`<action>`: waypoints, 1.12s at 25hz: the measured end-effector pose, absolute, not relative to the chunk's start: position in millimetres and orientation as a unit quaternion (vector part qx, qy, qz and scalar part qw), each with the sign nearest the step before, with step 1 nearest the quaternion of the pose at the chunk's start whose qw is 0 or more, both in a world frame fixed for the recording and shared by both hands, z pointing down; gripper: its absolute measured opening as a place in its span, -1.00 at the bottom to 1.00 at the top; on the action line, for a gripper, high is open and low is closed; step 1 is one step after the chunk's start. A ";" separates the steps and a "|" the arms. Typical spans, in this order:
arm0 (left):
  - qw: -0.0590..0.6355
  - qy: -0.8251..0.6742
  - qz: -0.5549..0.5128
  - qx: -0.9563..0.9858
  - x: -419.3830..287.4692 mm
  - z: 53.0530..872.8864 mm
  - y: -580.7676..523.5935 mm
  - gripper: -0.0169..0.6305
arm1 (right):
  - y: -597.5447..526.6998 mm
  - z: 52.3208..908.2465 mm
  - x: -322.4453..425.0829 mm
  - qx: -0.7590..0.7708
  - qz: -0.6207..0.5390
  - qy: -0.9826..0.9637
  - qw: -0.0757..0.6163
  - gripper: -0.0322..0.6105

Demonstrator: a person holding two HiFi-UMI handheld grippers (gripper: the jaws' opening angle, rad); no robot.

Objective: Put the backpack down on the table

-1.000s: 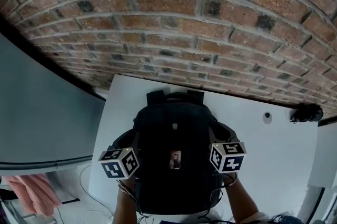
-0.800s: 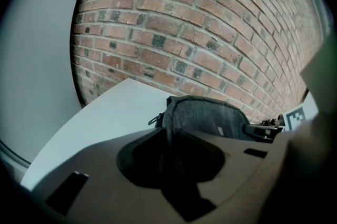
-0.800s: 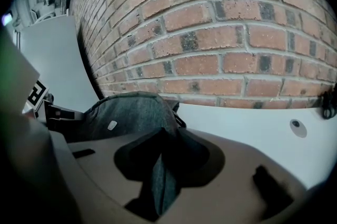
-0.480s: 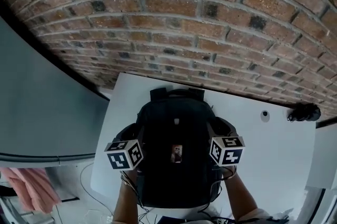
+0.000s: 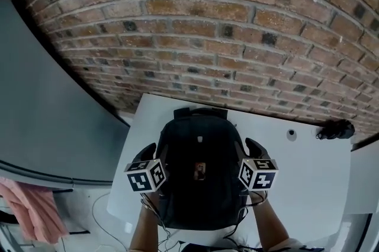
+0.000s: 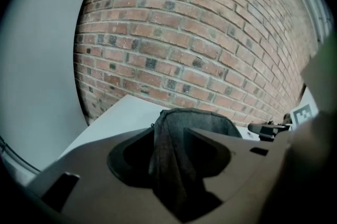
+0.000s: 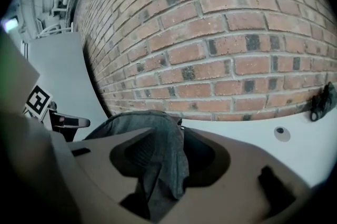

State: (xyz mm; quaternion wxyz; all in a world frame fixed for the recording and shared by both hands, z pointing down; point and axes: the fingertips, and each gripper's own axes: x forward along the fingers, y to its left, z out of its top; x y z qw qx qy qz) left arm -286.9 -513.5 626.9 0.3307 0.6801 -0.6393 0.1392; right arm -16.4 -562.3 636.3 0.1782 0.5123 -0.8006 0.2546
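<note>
Lying on the white counter is the black backpack, its carry handle toward the brick wall and its lower end at the counter's near edge, close to the person; a small tag shows on its front panel. The left tool sits at the pack's left flank and the right tool at its right flank, each with its marker cube toward the camera and the person's forearms reaching in from below. In the left gripper view the jaws are opening, and a fold of grey fabric from the pack stands up between them with dark gaps on both sides, so the pads do not seem to press on it. The right gripper view shows the same: jaws opening, a slack fold of the pack's fabric draped between them and not pinched. Beyond the pack the counter runs up to the wall. Well apart from the pack, on the right, a small round thing lies on the counter, and a dark bundle sits at the far right corner against the bricks. Off the counter at lower left hangs some pink cloth
</note>
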 end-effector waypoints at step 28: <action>0.250 -0.623 0.041 0.740 -223.1 485.9 -324.2 -0.67 | -365.5 496.5 13.8 0.549 0.189 -0.808 0.097 -0.60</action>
